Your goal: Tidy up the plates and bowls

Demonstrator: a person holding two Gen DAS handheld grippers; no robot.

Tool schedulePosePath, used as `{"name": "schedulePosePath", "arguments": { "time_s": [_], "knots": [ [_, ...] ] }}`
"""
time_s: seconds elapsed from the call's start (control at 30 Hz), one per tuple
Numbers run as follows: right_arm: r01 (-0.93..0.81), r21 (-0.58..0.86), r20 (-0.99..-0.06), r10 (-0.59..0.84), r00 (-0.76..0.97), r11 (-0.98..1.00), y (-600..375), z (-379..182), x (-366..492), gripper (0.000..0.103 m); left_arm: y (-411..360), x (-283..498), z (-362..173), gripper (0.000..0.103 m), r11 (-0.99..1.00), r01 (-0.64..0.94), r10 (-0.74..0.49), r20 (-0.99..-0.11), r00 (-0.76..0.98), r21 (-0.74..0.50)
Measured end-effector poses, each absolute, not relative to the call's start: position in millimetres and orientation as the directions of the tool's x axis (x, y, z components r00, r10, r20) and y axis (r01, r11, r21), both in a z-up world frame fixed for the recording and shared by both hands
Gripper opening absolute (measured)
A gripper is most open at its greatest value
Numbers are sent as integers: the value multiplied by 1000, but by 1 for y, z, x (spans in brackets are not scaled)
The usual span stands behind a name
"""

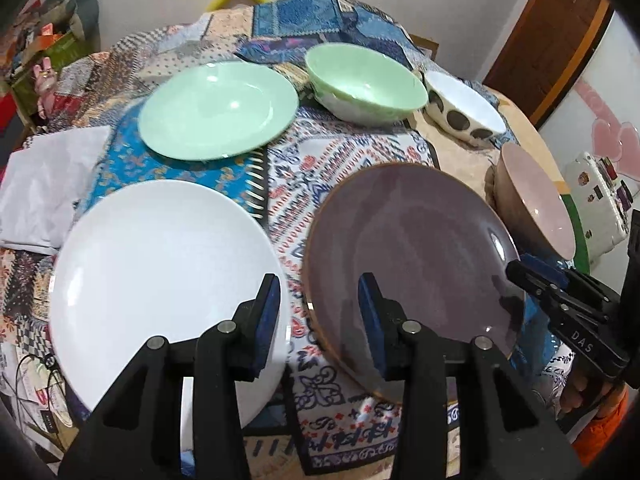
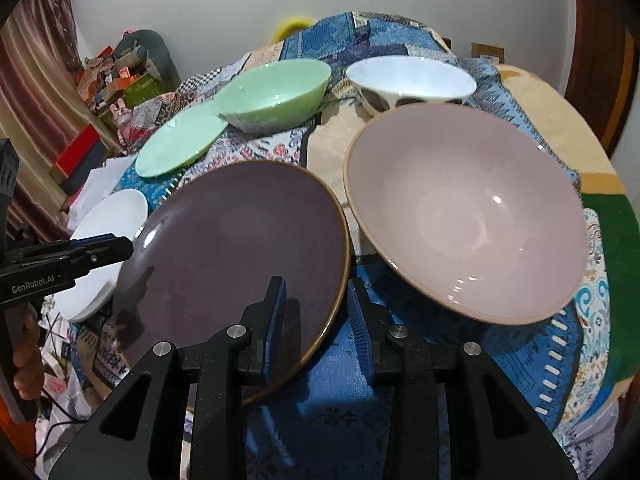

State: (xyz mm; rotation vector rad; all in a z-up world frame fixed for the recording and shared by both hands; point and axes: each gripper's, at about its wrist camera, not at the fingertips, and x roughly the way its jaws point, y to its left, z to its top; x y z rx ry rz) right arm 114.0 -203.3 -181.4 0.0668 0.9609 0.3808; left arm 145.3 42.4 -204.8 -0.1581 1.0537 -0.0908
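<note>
Purple plate is lying on the cloth between the white plate and the pink bowl. We are straddling its near-right rim with the right gripper, jaws part open, gripping nothing. We are holding the left gripper open and empty beside its left rim.
</note>
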Motion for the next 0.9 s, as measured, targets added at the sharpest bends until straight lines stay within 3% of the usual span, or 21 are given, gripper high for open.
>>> {"name": "schedulePosePath", "arguments": {
  "time_s": [0.3, 0.57, 0.73, 0.9],
  "knots": [
    [-364, 211, -733, 393, 556, 907, -180, -150, 113, 31, 76, 120, -165, 61, 992, -61, -52, -800, 598, -111],
    [-450, 193, -709, 441, 551, 872, -142, -138, 118, 35, 122, 105, -156, 62, 987, -143, 26, -788, 614, -78],
    [-491, 190, -708, 465, 532, 850, -115, -137, 122, 49, 148, 101, -165, 66, 978, -198, 62, -806, 589, -70],
    [-536, 193, -727, 487, 485, 822, -88, -145, 132, 49, 170, 97, -184, 66, 969, -240, 83, -830, 551, -63]
  ]
}}
